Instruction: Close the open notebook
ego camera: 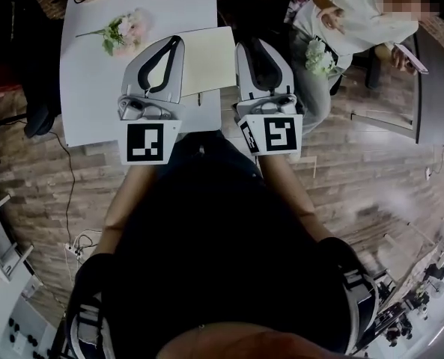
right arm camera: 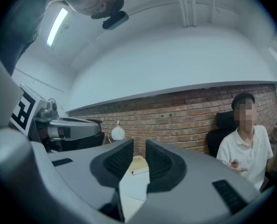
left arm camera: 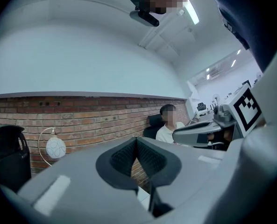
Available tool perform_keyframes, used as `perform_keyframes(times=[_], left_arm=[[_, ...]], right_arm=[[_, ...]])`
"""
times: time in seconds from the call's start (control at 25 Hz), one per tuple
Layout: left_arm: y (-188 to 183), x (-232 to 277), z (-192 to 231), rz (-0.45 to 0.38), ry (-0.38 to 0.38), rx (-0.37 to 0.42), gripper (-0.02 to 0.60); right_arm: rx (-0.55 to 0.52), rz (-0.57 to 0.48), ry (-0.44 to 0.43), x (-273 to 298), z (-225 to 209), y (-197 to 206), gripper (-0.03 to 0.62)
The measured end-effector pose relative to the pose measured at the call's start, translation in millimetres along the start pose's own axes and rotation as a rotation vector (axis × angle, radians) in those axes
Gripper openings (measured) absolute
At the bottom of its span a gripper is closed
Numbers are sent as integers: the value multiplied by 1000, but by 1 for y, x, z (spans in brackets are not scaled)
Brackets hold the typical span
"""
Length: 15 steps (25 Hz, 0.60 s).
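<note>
Notebook (ego camera: 210,58) lies flat on the white table (ego camera: 87,88), near the edge closest to you, with a cream surface facing up; can't tell from the head view whether it's open or folded shut. A small dark thing sits at its near edge, too small to name. Your left gripper (ego camera: 174,43) overlaps the notebook's left edge in the head view, contact unclear. Your right gripper (ego camera: 250,45) is just beside its right edge, out past the table's side. In the left gripper view your left gripper (left arm camera: 137,141) has its pads pressed together at the tips, with nothing between them. In the right gripper view your right gripper (right arm camera: 139,146) has its jaws a narrow gap apart and grips nothing; through the gap you see white table top and a tan flat item further along, can't tell what it is. A pink flower sprig (ego camera: 123,32) lies on the table left of the notebook, apart from it. A seated person in a white shirt (ego camera: 356,21) is off to your right, beside the table. The brick wall (left arm camera: 82,120) runs behind, with a round white lamp (left arm camera: 55,147) and a black chair (left arm camera: 7,157) in front of it.
</note>
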<state>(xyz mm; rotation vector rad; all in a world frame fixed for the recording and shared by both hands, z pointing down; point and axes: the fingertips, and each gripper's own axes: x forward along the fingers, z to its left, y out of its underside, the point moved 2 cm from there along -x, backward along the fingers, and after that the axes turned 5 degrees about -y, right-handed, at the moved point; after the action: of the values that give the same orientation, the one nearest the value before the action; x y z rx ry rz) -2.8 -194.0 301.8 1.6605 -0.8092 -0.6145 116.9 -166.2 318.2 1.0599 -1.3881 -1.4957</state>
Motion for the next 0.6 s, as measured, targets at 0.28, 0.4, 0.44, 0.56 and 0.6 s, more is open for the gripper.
perform_keyframes(times=[0.28, 0.4, 0.44, 0.56, 0.6], left_arm=[[19, 8, -8, 44, 59, 5, 6], [29, 10, -12, 57, 76, -7, 6], [33, 11, -13, 62, 87, 1, 6], [45, 14, -20, 81, 119, 7, 6], [48, 15, -22, 89, 126, 0, 6]], right_arm=[[30, 29, 22, -2, -1, 17, 43], [33, 46, 31, -3, -3, 24, 43], [34, 53, 34, -3, -4, 27, 43], [33, 77, 45, -5, -7, 38, 43], [32, 86, 47, -6, -8, 42, 43]])
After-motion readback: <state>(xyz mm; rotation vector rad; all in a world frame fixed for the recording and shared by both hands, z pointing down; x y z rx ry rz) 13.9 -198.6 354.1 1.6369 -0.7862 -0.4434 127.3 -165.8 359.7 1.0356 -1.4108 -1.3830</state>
